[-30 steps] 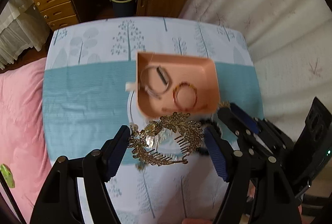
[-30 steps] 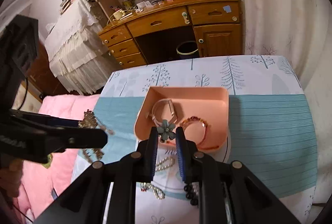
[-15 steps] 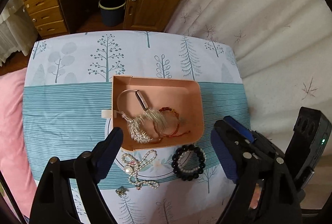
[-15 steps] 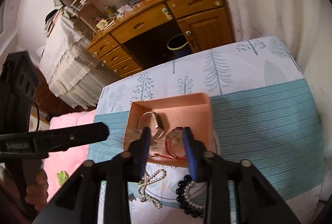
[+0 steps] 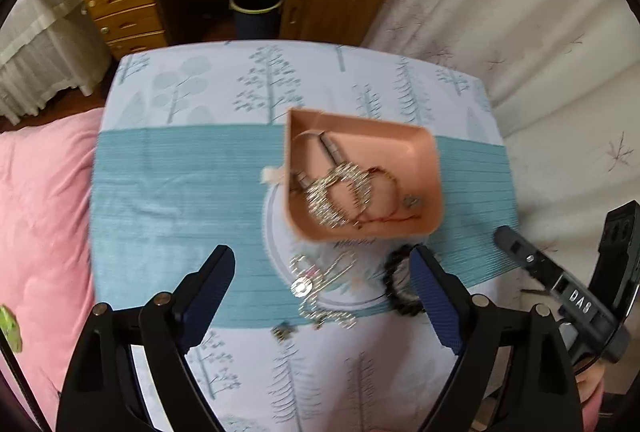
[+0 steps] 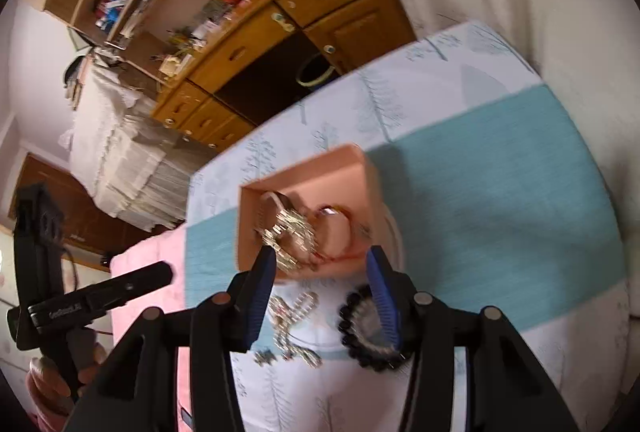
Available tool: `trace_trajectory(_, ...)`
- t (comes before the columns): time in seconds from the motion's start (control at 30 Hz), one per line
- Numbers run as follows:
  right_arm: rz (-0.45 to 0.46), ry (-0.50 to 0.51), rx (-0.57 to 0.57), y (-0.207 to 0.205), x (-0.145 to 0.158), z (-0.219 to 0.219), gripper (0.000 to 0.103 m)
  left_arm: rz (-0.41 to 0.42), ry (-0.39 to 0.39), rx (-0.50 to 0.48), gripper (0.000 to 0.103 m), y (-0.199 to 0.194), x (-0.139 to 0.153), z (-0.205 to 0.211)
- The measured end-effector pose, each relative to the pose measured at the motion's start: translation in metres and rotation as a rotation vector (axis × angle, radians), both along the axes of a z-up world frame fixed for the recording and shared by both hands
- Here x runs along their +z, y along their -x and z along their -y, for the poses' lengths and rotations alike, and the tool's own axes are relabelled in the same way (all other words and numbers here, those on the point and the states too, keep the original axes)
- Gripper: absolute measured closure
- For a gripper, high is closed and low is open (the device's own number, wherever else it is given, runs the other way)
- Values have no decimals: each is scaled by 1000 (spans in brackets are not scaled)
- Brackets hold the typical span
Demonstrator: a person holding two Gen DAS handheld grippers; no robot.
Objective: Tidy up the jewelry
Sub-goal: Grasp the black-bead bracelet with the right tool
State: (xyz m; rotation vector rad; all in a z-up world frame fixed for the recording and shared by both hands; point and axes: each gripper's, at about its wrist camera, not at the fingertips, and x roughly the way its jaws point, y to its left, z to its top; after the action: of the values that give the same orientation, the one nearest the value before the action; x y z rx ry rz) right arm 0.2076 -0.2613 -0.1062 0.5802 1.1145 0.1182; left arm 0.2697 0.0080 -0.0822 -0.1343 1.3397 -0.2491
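Bare teal tablecloth (image 5: 168,192) left of pink tray (image 5: 400,140), pearl strand (image 5: 316,288) and black bead bracelet (image 5: 400,284) crowding its near side, curtain (image 5: 520,32) close on the right.

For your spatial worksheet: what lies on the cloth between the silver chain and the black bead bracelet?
In the left wrist view, only bare tablecloth separates the silver chain from the black bead bracelet.
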Motion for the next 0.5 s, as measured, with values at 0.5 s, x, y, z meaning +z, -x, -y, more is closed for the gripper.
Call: trace_trajectory(0.5, -88, 150, 33, 53, -63, -12, 63, -6, -72, 24, 23, 89, -85, -28)
